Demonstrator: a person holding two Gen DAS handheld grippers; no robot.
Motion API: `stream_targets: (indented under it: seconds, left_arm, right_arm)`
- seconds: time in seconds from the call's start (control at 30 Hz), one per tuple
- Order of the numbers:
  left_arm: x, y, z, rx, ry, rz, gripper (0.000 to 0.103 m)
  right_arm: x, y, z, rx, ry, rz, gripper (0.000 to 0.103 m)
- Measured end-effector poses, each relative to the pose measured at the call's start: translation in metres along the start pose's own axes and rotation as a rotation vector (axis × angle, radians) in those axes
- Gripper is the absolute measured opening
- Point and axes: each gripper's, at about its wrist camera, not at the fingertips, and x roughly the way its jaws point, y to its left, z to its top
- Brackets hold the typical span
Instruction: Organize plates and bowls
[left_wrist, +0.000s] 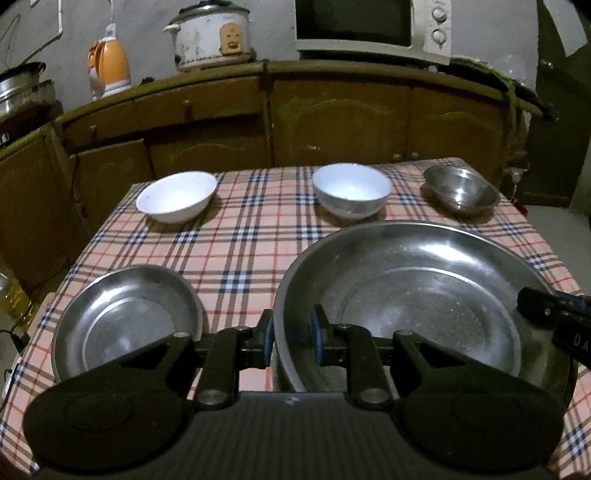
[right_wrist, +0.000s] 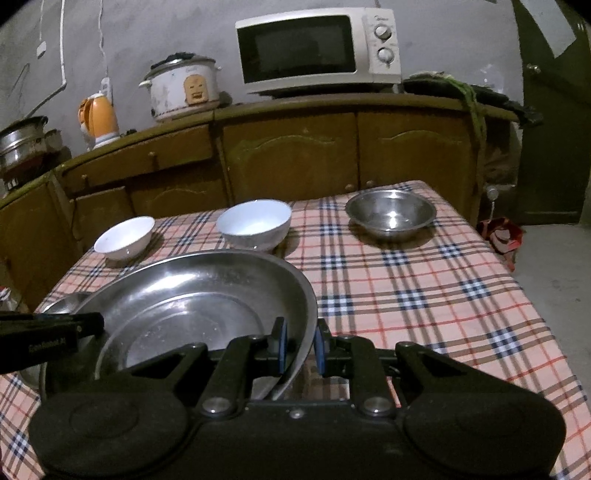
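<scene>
- Large steel plate (left_wrist: 424, 291) (right_wrist: 192, 295): sits at near edge of checked tablecloth (left_wrist: 240, 251) (right_wrist: 406, 295), gripped on two opposite sides of its rim.
- Left gripper (left_wrist: 291, 332): closed on plate's left rim; one blue pad outside wall, other inside. Rim fills gap betw. pads.
- Right gripper (right_wrist: 301, 343): closed on plate's right rim, same arrangement, one pad inside, one outside.
- Each gripper's tip shows in the other's view: right one at the right edge of left wrist view, left one at the left edge of right wrist view.
- Whether plate rests on cloth or is lifted clear: cannot tell.
- Small steel plate (left_wrist: 129, 317): just left of large plate, flat on cloth; in right wrist view mostly hidden behind large plate.
- Far row, L to R: shallow white bowl (left_wrist: 176, 197) (right_wrist: 124, 236), deeper white bowl (left_wrist: 351, 190) (right_wrist: 254, 223), steel bowl (left_wrist: 460, 190) (right_wrist: 390, 214). All upright, well apart from each other.
- Deeper white bowl stands near large plate's far rim, not touching.
- Background: wooden cabinet (left_wrist: 332, 118) (right_wrist: 295, 155) w/ rice cooker (left_wrist: 210, 35) (right_wrist: 183, 88), microwave (left_wrist: 373, 26) (right_wrist: 317, 50), orange kettle (left_wrist: 109, 68) (right_wrist: 99, 120) on top.
</scene>
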Motion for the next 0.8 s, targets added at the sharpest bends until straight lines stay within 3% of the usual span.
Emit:
stream_targets:
  seconds: [0.5,0.8]
  left_arm:
    - [0.043,0.014,-0.026,0.002,0.069,0.004,0.022]
    - [0.053,0.011,-0.036,0.010,0.071,0.004,0.023]
  right_arm:
    - [0.052,0.006,-0.024,-0.008,0.093,0.018,0.021]
    - [0.062,0.005,-0.036,-0.028,0.104,0.014,0.021]
